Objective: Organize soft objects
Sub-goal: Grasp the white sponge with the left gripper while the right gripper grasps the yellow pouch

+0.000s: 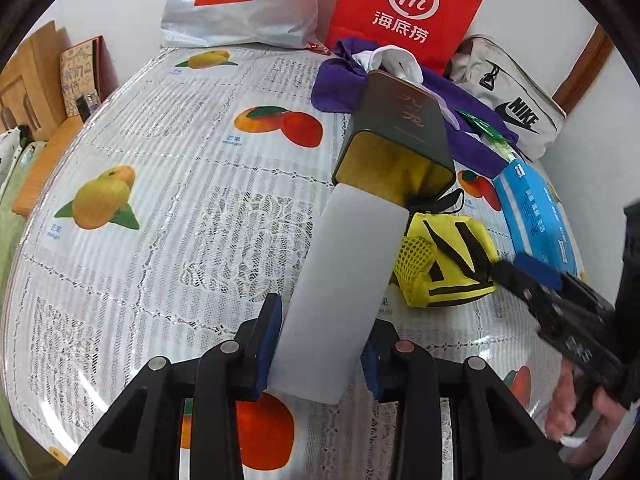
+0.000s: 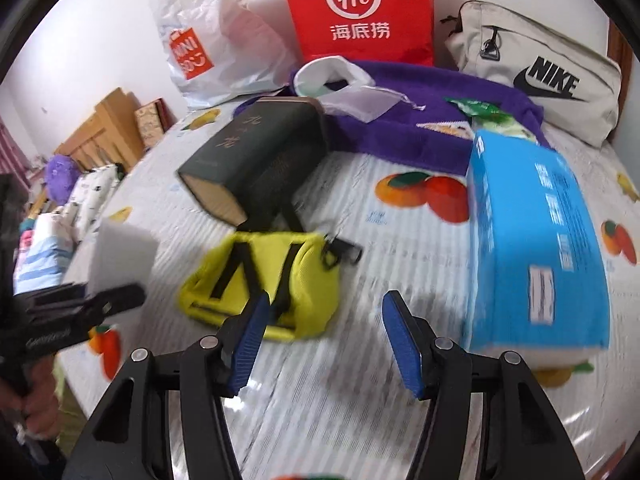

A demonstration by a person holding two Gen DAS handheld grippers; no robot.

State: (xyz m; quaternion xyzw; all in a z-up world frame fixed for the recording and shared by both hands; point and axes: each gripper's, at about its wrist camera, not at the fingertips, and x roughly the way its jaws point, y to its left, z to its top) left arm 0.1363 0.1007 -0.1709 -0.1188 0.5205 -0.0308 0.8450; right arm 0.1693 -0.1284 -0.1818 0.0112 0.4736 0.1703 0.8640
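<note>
1. Left gripper (image 1: 320,354) is clamped on a pale grey foam block (image 1: 340,288), its blue pads pressed against the block's two long sides; the block juts forward above the table.
2. Right gripper (image 2: 324,344) stands with its jaws apart and nothing between the pads; it hangs over the fruit-print tablecloth (image 2: 360,380).
3. Just ahead of the right gripper's left finger lies a yellow pouch (image 2: 264,280) with black straps, flat on the cloth; whether the finger touches it I cannot tell, as that view is blurred.
4. Beyond the pouch a dark green tin (image 2: 256,156) lies on its side with its open end toward the cameras.
5. Behind the tin a purple cloth (image 2: 424,120) is spread out, with a white fabric piece (image 2: 340,80) on top of it.
6. On the right side a blue tissue pack (image 2: 536,240) rests on the cloth, near the purple cloth's edge.
7. Along the wall stand a white shopping bag (image 2: 208,40), a red paper bag (image 2: 360,12) and a beige sports bag (image 2: 536,72).
8. Seen from the left wrist, a hand (image 1: 576,412) holds the right gripper at the lower right.
</note>
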